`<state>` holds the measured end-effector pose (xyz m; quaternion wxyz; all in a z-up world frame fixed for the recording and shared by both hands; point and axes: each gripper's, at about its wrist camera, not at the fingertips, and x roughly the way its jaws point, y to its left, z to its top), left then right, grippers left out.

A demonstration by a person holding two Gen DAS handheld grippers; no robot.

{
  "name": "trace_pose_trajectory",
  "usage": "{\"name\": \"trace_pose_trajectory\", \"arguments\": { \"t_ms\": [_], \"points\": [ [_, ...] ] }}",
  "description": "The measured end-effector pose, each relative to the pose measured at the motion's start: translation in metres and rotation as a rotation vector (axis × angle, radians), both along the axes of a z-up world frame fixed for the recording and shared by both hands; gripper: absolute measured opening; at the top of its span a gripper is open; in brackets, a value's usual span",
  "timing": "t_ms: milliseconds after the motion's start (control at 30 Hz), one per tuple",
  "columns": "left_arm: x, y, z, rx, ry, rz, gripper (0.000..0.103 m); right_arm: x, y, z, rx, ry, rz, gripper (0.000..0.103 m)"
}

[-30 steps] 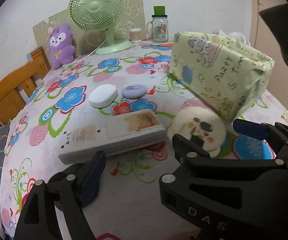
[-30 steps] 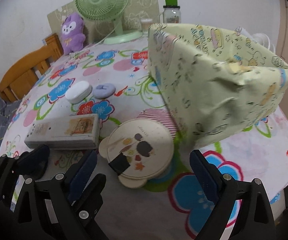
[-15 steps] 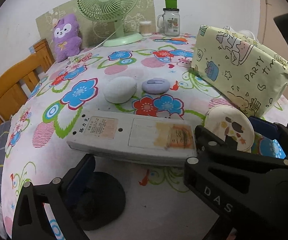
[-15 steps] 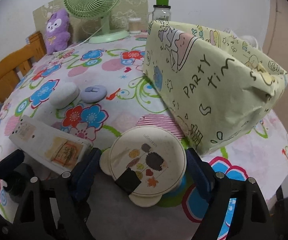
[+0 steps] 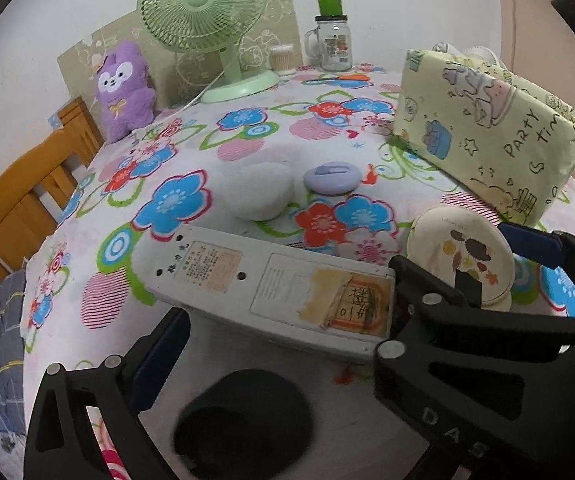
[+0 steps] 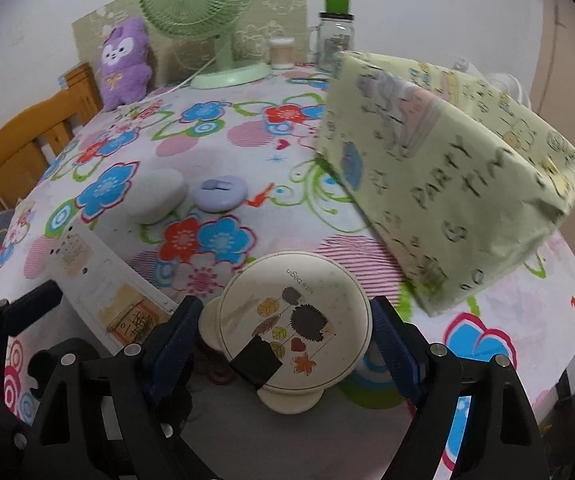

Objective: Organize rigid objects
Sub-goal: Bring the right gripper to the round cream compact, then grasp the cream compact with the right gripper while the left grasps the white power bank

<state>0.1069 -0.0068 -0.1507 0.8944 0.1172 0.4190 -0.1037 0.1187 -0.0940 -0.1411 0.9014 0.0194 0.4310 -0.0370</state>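
R gripper [image 6: 283, 344] closed in round cream hedgehog-print lid [image 6: 293, 326]

Flat remote [image 5: 271, 292] lies crosswise between left gripper [image 5: 287, 312] fingers, round lidded box [image 6: 293, 320] between right gripper [image 6: 283, 340] fingers just to remote's right, two small cases [image 5: 261, 194] ahead, wrapped box [image 6: 447, 172] ahead-right, fan [image 5: 207, 24] far behind.

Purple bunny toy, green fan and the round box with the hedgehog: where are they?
Purple bunny toy [image 5: 124, 88], left wrist view, on its tummy.
Green fan [image 5: 201, 2], left wrist view, on the middle of its grille.
Round box [image 6: 293, 322], right wrist view, on its lid by the hedgehog.
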Motion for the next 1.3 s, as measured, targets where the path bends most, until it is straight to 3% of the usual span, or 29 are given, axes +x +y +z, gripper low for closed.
{"name": "trace_pose_trajectory", "arguments": {
  "t_ms": [267, 900, 1133, 1300],
  "points": [
    [0.014, 0.023, 0.011, -0.116, 0.066, 0.052, 0.103, 0.011, 0.009, 0.015, 0.010, 0.007, 0.039, 0.085],
    [-0.001, 0.022, 0.013, -0.133, 0.117, 0.065, 0.103, -0.001, 0.006, 0.024, 0.032, 0.053, 0.180, 0.085],
    [0.015, 0.019, 0.024, -0.118, 0.077, 0.190, 0.103, 0.009, -0.001, 0.043, 0.005, 0.004, 0.149, 0.085],
    [0.033, 0.023, 0.023, -0.126, 0.105, 0.293, 0.103, 0.025, -0.002, 0.052, -0.016, -0.026, 0.140, 0.085]
  ]
}}
